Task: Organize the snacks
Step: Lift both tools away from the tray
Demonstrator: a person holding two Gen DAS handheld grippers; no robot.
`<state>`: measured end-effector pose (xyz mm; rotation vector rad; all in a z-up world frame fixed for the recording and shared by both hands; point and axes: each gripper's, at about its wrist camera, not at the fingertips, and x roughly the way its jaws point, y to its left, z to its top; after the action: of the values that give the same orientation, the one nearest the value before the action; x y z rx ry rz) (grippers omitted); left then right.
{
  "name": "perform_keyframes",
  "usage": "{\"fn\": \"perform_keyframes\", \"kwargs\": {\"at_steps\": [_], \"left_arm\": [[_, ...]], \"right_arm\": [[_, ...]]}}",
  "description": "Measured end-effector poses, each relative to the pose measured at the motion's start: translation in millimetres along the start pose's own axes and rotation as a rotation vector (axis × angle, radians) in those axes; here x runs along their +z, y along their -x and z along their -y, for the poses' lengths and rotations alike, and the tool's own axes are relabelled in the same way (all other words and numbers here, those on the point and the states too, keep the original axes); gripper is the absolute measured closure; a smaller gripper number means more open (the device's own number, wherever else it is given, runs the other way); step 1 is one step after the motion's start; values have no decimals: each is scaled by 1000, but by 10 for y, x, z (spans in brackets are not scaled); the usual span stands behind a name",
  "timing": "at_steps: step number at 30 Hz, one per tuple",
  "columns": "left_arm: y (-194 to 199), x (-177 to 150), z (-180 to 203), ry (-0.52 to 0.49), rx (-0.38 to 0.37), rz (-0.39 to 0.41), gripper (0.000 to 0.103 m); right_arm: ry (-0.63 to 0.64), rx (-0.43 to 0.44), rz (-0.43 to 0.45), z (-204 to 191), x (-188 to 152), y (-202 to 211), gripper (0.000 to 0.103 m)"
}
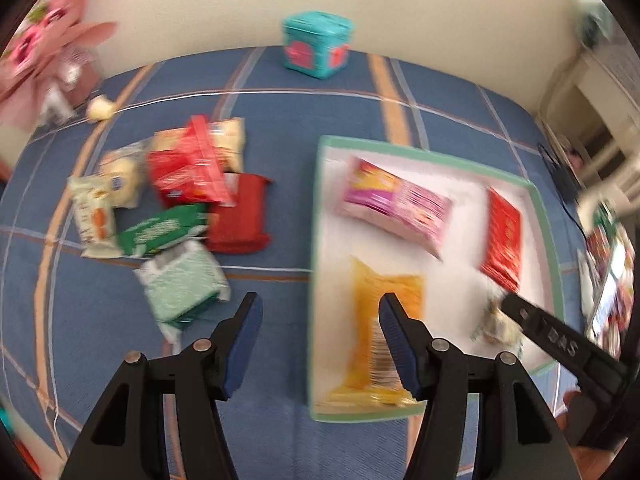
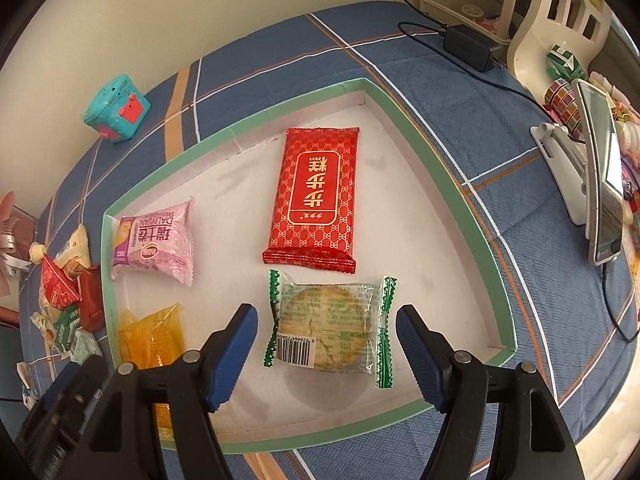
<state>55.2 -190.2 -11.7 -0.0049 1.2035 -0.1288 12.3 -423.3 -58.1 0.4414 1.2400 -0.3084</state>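
Inside, glossy crinkled wrappers lie flat in the shallow green-rimmed cardboard tray.

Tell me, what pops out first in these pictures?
A big white tray with a green rim fills the middle of the blue checked cloth, holding a bright red packet, a pink one, a yellow one and a round biscuit in clear wrap. To its left lies a jumbled pile of snacks.

The whole left wrist view is smeared, so print on the snack pile left of the tray is unreadable. In the right wrist view, the left gripper hides the orange packet's near end inside the tray.
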Motion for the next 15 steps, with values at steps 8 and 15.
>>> {"fn": "perform_keyframes", "kwargs": {"at_steps": [8,15], "left_arm": [[11,73,-423,147,90,5,41],[-10,41,-622,221,133,-8,41]], "right_arm": [[41,-12,23,-149,-40,70,28],[108,-17,28,-339,-89,85,28]]}}
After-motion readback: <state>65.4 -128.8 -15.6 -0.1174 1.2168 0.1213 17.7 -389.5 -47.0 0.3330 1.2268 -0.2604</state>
